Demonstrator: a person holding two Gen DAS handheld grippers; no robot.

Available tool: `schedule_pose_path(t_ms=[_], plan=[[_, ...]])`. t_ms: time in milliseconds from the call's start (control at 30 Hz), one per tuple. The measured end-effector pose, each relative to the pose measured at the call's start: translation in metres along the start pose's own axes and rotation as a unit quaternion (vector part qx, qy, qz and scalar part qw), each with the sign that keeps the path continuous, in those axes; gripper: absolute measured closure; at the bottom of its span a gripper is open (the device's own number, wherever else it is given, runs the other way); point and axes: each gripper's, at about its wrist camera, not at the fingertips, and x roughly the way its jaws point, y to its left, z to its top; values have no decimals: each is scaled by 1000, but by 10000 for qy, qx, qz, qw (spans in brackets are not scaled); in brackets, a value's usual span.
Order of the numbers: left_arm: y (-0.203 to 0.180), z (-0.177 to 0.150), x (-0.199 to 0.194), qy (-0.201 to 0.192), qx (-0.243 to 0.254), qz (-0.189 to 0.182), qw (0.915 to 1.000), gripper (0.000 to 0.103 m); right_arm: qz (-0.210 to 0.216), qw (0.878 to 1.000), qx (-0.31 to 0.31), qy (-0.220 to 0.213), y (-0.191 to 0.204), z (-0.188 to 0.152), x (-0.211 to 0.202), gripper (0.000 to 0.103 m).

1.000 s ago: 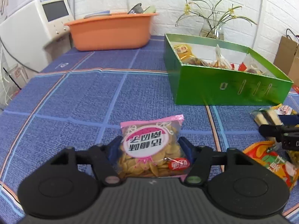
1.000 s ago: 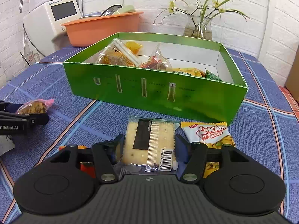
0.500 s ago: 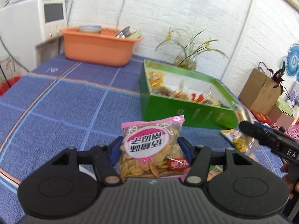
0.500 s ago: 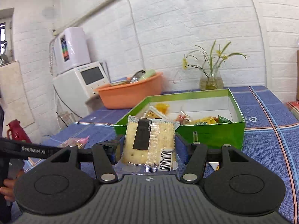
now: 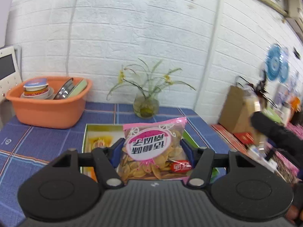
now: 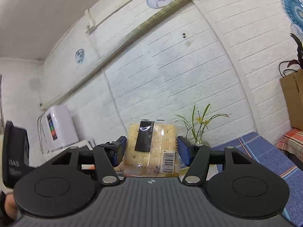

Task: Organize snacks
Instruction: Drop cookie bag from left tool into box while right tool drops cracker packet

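My left gripper (image 5: 152,151) is shut on a pink bag of yellow chips (image 5: 153,149) and holds it in the air over the green snack box (image 5: 84,138), whose near end with a yellow packet shows below. My right gripper (image 6: 150,147) is shut on a clear-wrapped cracker pack (image 6: 151,147) with a black label and barcode, raised high and tilted up toward the white brick wall. The right gripper shows as a dark blur at the right of the left wrist view (image 5: 274,136). The box is hidden in the right wrist view.
An orange basin (image 5: 47,106) with dishes stands at the back left of the blue tablecloth (image 5: 37,141). A glass vase with a plant (image 5: 145,106) stands behind the box. A brown paper bag (image 5: 234,109) is off to the right. A white appliance (image 6: 58,128) stands at the left.
Both grippers have lifted their snacks up from the table. The left one has moved to above the green box. The right one has tilted upward, so the box dropped out of its view.
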Motion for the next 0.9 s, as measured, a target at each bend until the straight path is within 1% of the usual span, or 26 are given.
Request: schedule_pose_path(t_ms=[67, 100, 133, 167, 233, 333, 400, 433, 467, 533, 633, 667, 733, 800, 867, 900], plan=[[10, -6, 21, -48, -327, 195, 9993, 41, -61, 9993, 366, 98, -14, 0, 16, 6], [17, -9, 35, 56, -485, 273, 9984, 41, -71, 9979, 569, 286, -22, -3, 25, 6], [21, -11, 49, 334, -497, 329, 9977, 41, -97, 9963, 700, 498, -28, -7, 34, 6], [26, -14, 59, 471, -518, 344, 9970, 41, -147, 9945, 749, 713, -33, -12, 45, 6], [33, -21, 72, 529, -541, 434, 9962, 41, -443, 9901, 646, 1162, -37, -25, 65, 6], [41, -29, 86, 713, -527, 534, 9946, 41, -911, 9833, 384, 1526, -36, -46, 82, 6], [42, -31, 94, 804, -480, 570, 9940, 41, -1279, 9784, 53, 1621, -32, -57, 85, 6], [41, -33, 96, 820, -466, 621, 9936, 41, -1423, 9764, -118, 1620, -30, -61, 85, 4], [41, -35, 98, 817, -431, 682, 9934, 41, -1515, 9754, -241, 1583, -29, -63, 85, 4], [38, -37, 101, 804, -264, 853, 9928, 40, -1599, 9749, -361, 1505, -32, -66, 80, 0], [30, -36, 94, 506, 47, 1231, 9911, 26, -1676, 9743, 23, 1508, -49, -57, 79, 0], [27, -35, 90, 390, 155, 1309, 9905, 25, -1616, 9754, 197, 1488, -53, -54, 76, 0], [23, -33, 85, 287, 269, 1360, 9899, 22, -1486, 9760, 524, 1505, -61, -49, 73, 0], [22, -31, 81, 283, 233, 1323, 9905, 17, -1523, 9737, 644, 1569, -60, -44, 72, 0], [20, -29, 77, 220, 251, 1355, 9902, 3, -1503, 9733, 639, 1611, -53, -37, 70, 0], [18, -29, 75, 178, 322, 1404, 9894, 2, -1439, 9745, 558, 1629, -48, -33, 68, 0]])
